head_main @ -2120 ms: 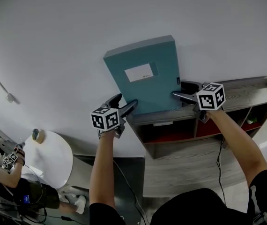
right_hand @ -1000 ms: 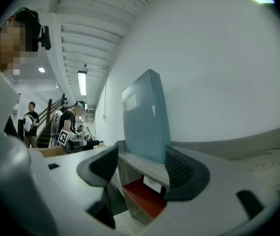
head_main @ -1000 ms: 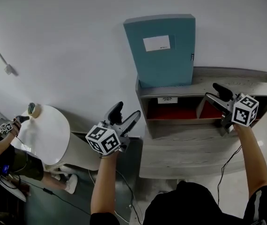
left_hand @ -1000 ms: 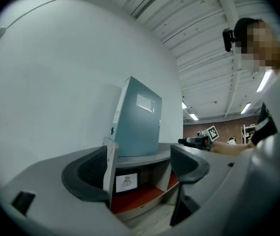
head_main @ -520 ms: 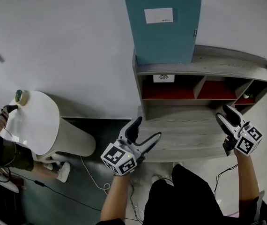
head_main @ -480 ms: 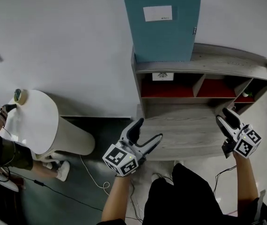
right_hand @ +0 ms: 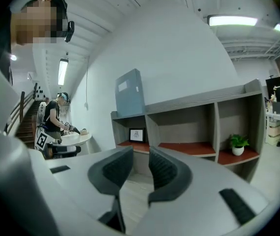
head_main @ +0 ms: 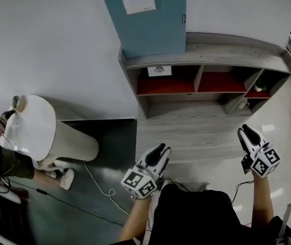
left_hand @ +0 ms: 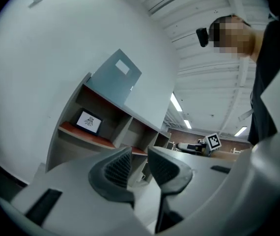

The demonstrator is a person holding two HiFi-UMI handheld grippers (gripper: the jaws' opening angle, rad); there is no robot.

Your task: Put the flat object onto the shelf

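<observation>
Standing folder (head_main: 145,19) on shelf (head_main: 227,47); plant (right_hand: 237,144) seemingly only in right gripper view

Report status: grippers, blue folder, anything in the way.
Left gripper and right gripper empty, clear of shelf, jaws just closed to a narrow gap. Blue folder upright on shelf top, against wall. Nothing in the way.

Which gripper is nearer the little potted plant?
Right. The right gripper is in front of the potted plant; left gripper sits farther left. Both jaws just closed further, empty.
</observation>
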